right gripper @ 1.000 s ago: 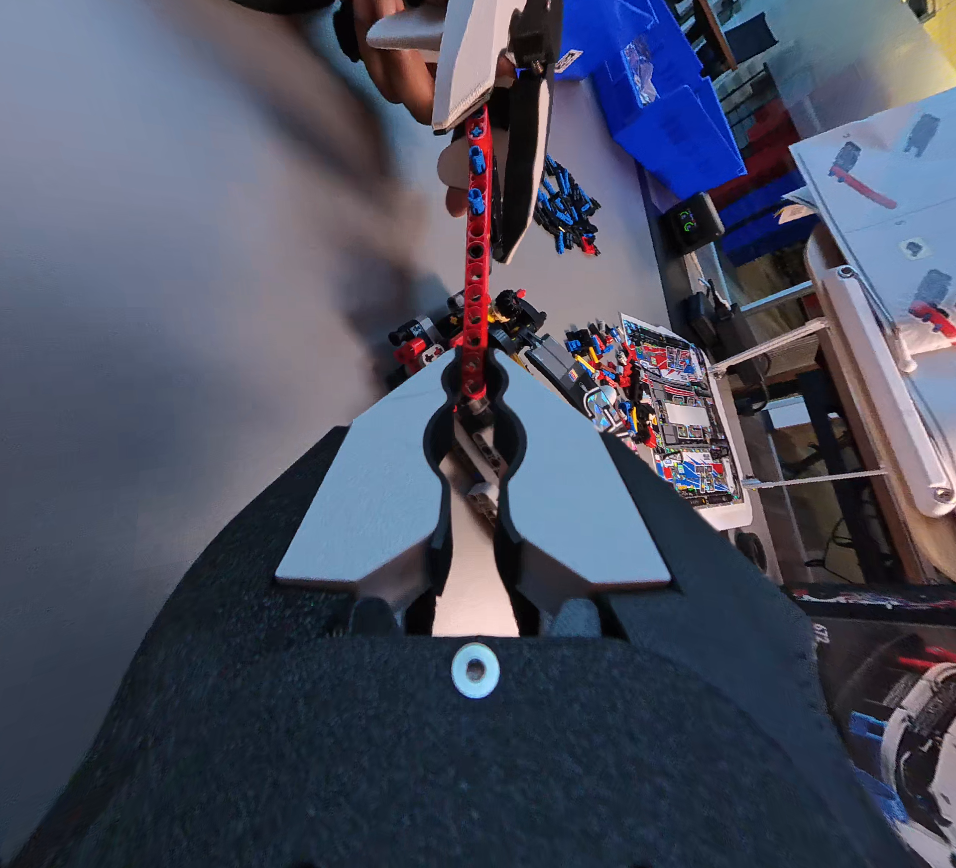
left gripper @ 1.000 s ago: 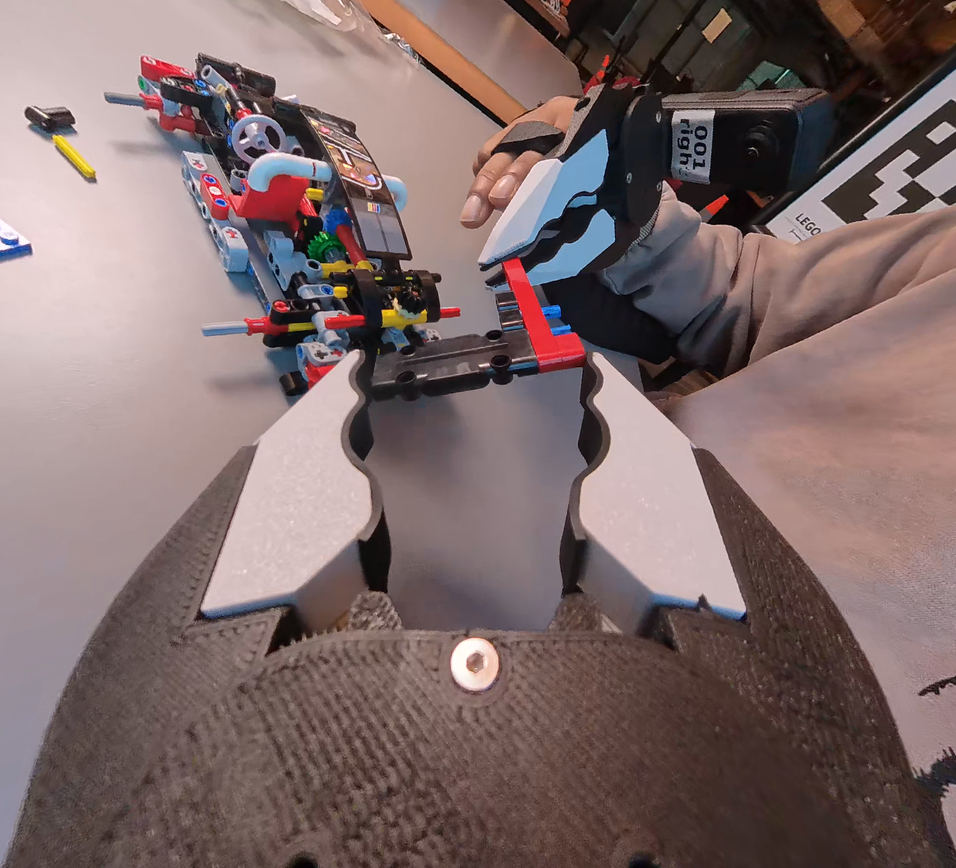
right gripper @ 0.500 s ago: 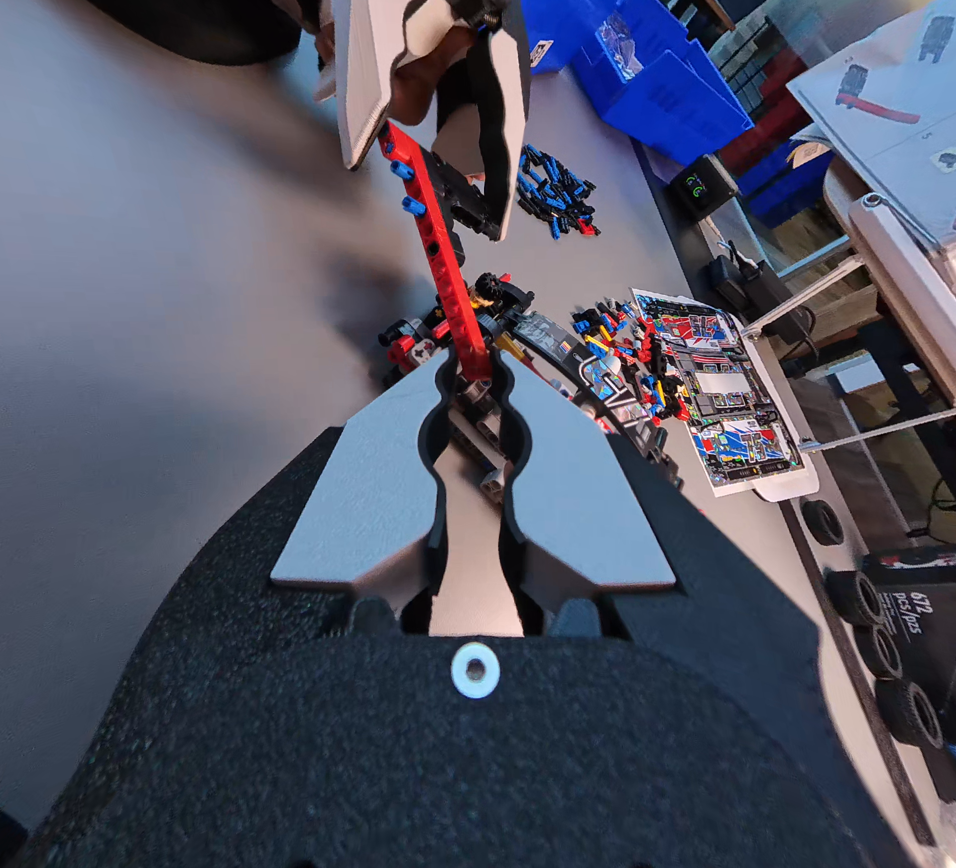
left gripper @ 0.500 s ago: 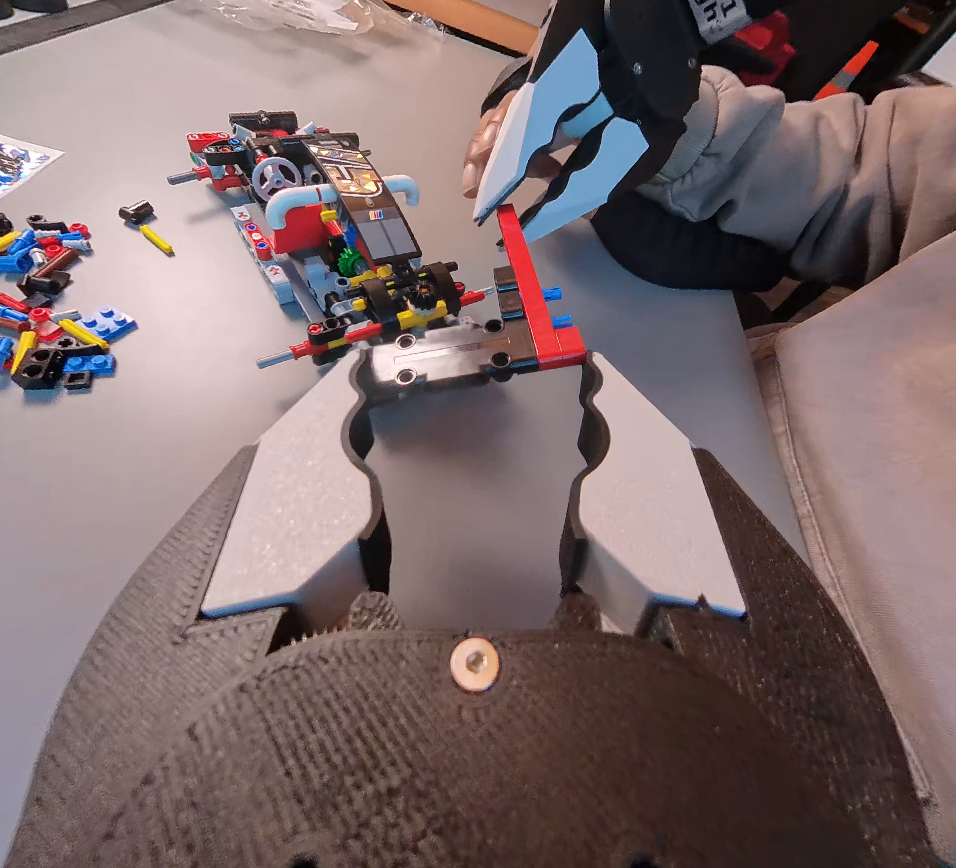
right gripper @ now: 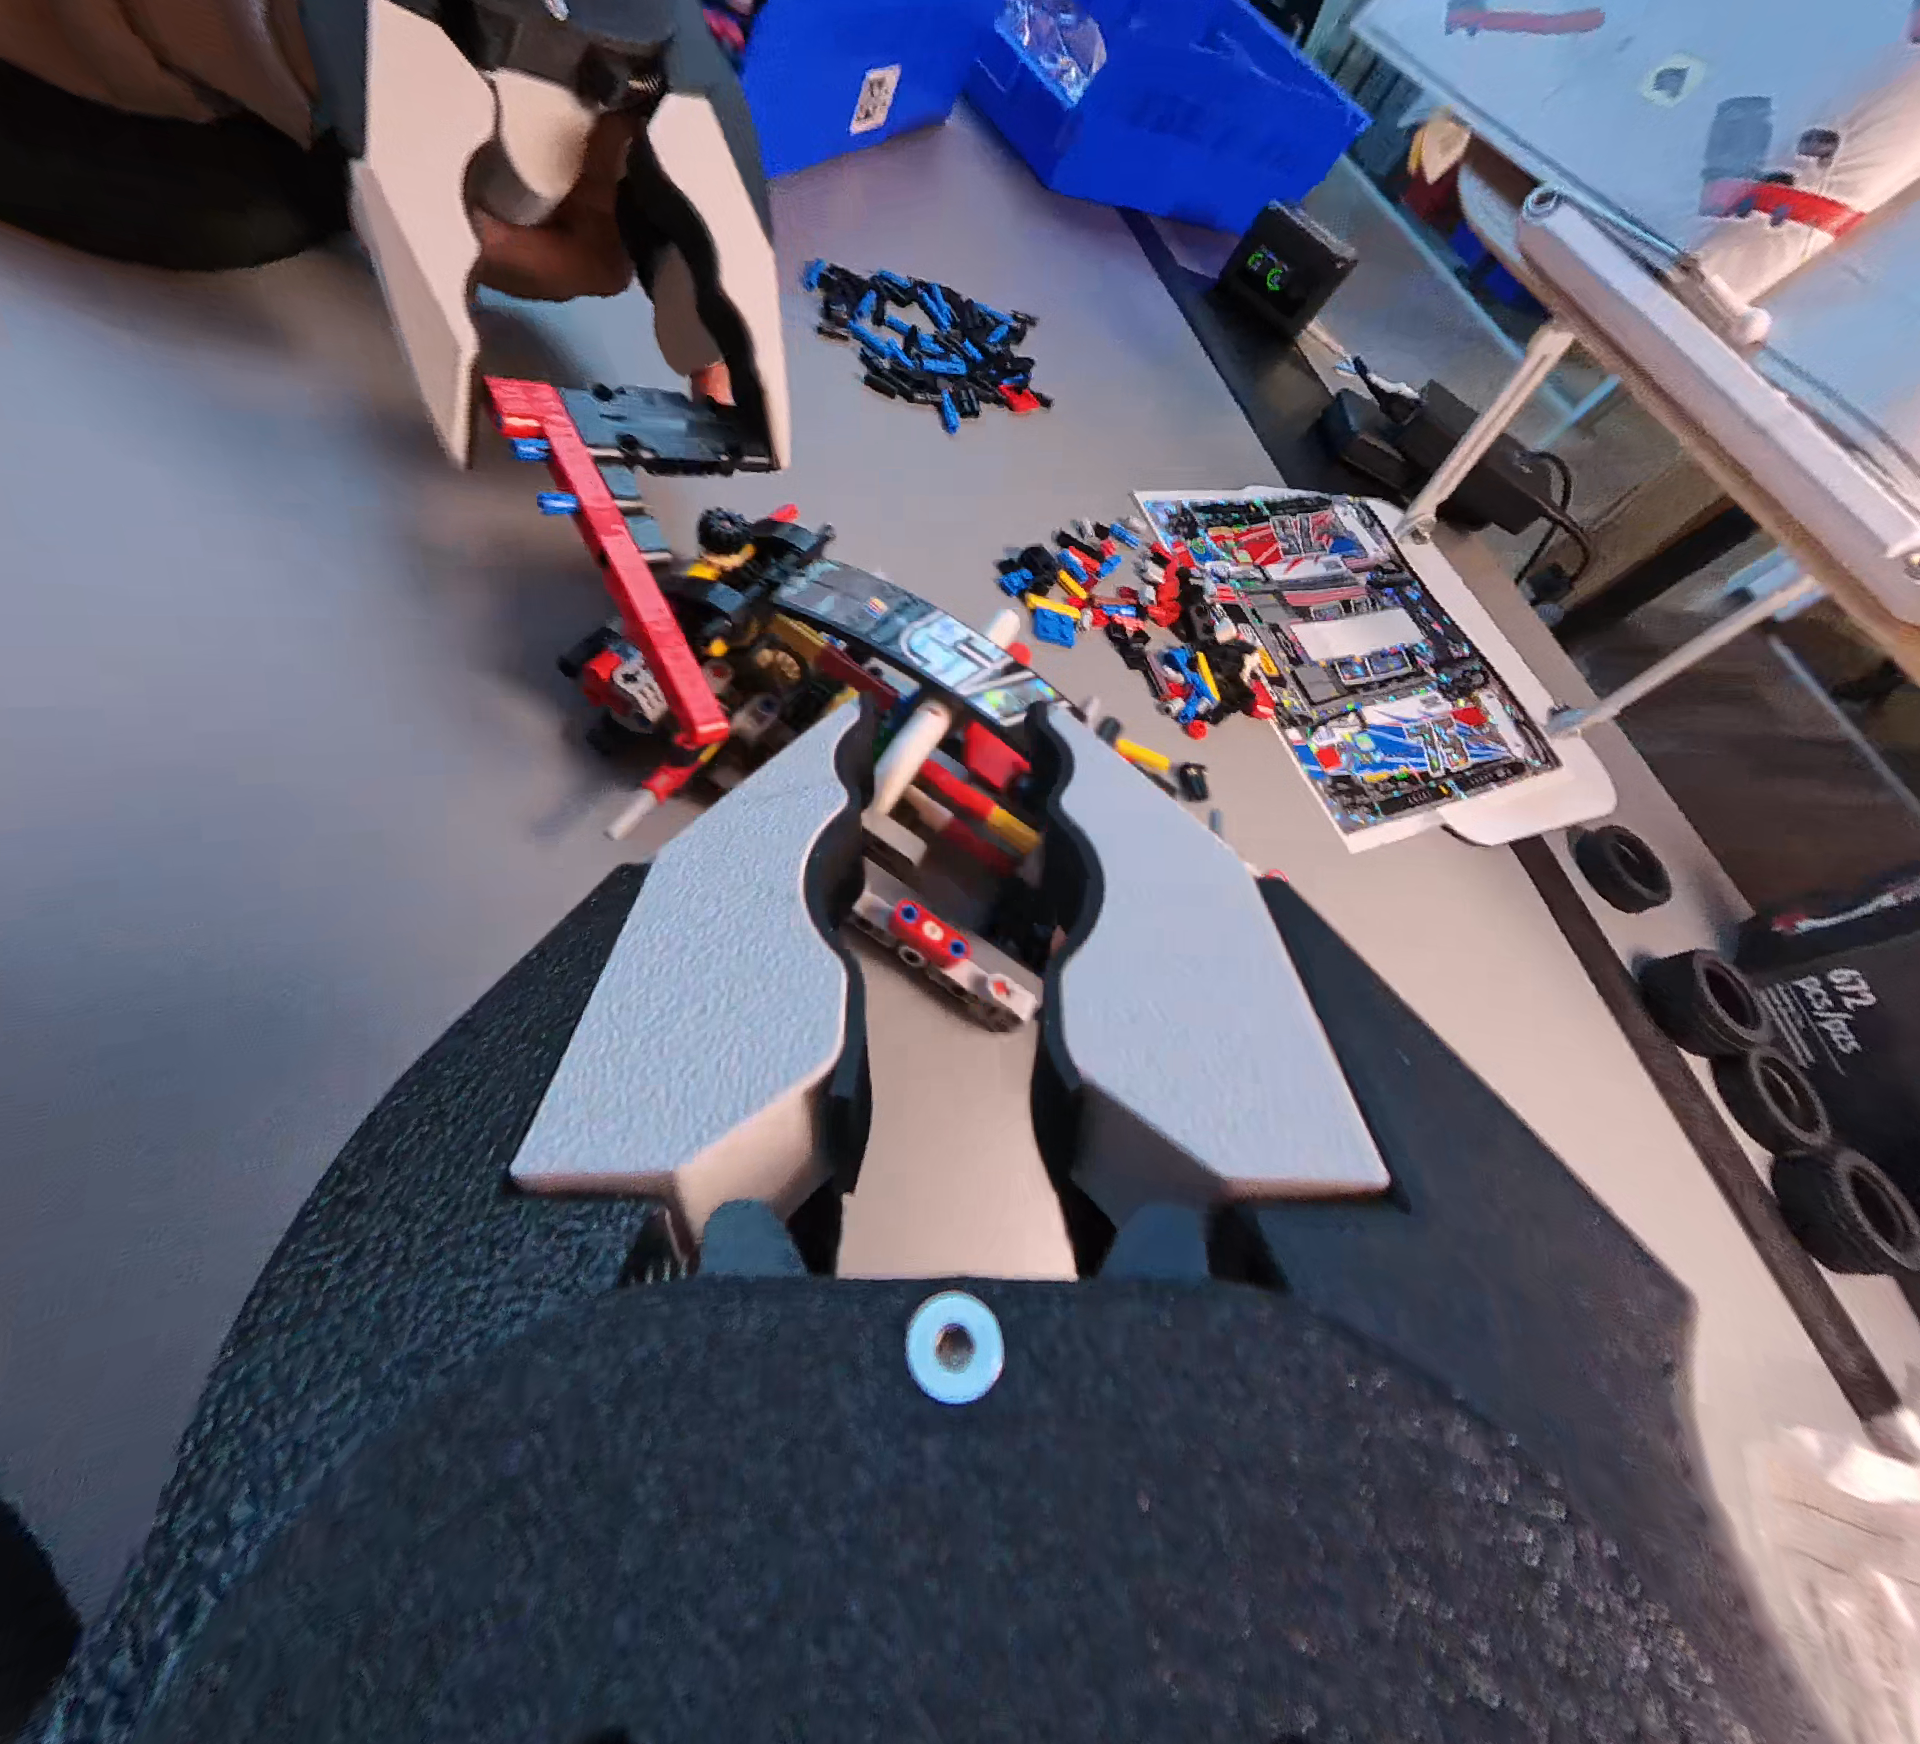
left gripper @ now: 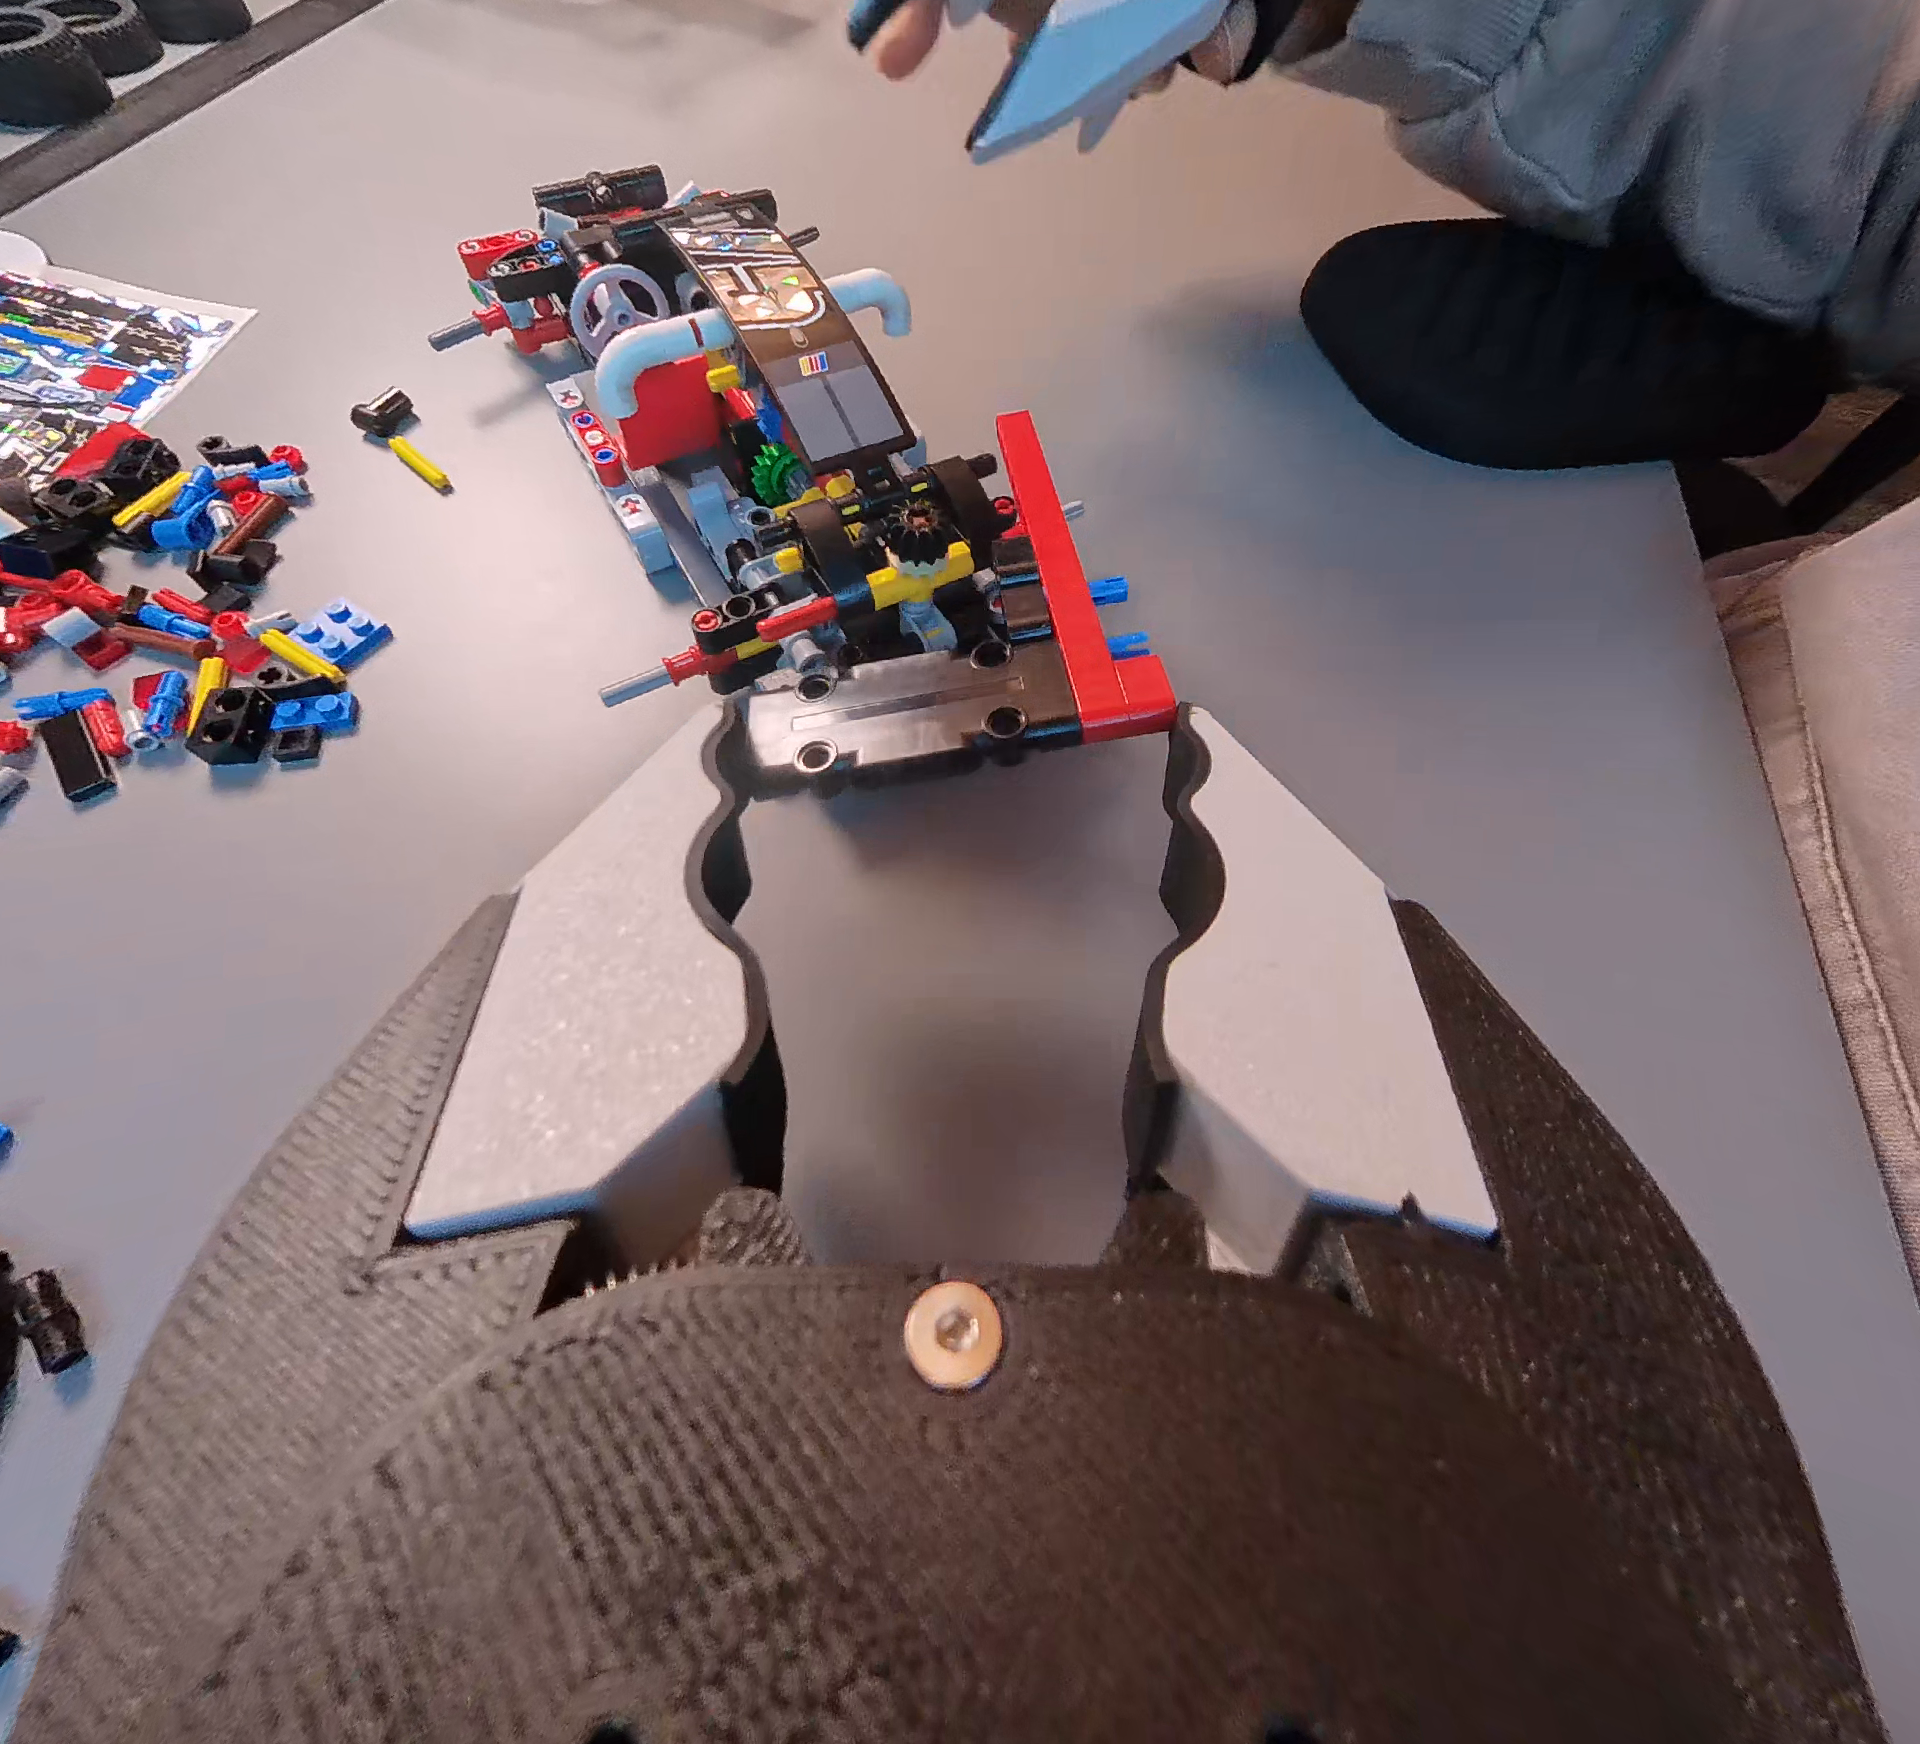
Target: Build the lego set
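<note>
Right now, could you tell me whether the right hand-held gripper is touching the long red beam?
Apart. In the left wrist view the right hand-held gripper hangs open above the table, with bare grey tabletop between its fingertips and the red beam.

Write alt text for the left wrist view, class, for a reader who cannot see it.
A hand-held gripper grips a black and red lego piece at the near end of a half-built lego car on a grey table. Loose bricks lie to the left, and the other hand-held gripper hovers open above.
</note>
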{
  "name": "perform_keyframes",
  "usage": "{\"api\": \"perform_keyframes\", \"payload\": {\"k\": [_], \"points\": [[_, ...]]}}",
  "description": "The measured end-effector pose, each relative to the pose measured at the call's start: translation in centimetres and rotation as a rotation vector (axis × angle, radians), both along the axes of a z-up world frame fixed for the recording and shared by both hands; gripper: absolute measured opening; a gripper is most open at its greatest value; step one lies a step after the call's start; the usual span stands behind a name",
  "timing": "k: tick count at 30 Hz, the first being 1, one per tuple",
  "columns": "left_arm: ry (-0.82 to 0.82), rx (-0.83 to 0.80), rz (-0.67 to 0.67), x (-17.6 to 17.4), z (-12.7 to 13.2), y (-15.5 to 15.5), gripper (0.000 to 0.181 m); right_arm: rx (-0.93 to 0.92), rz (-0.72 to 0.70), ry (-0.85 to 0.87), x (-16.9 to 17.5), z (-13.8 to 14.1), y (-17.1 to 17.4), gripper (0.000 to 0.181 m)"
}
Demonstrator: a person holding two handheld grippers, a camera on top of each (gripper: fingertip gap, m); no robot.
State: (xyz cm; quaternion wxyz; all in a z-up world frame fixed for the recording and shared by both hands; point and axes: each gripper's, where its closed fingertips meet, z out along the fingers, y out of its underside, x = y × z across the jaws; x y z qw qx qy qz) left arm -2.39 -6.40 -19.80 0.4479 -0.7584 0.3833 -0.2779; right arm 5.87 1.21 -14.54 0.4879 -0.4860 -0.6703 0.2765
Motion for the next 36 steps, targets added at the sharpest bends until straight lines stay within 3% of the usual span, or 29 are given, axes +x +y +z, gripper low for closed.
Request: {"api": "perform_keyframes", "payload": {"k": [6,13,18,25,30,33,36], "points": [[-0.009,-0.024,0.005,-0.1,-0.4,0.2,0.08,0.052,0.052,-0.385,-0.6,-3.0,4.5,0.065],[-0.017,-0.025,0.003,-0.2,-0.4,0.1,0.08,0.02,0.223,-0.665,-2.1,-5.9,5.0,0.074],[-0.02,-0.024,0.0,-0.3,-0.3,0.1,0.08,0.076,0.223,-0.699,-2.7,-6.3,5.4,0.064],[-0.019,-0.028,-0.006,-0.2,-0.4,0.0,0.08,0.11,0.219,-0.766,-1.9,-7.1,6.2,0.077],[-0.027,-0.025,-0.004,-0.2,-0.3,0.1,0.079,0.136,0.222,-0.77,-1.9,-7.6,6.4,0.07],[-0.029,-0.025,-0.006,-0.2,-0.3,0.0,0.079,0.125,0.206,-0.742,-2.0,-7.4,6.6,0.056],[-0.024,-0.024,-0.008,-0.2,-0.3,0.0,0.08,0.11,0.186,-0.724,-1.8,-7.4,6.5,0.055]]}}
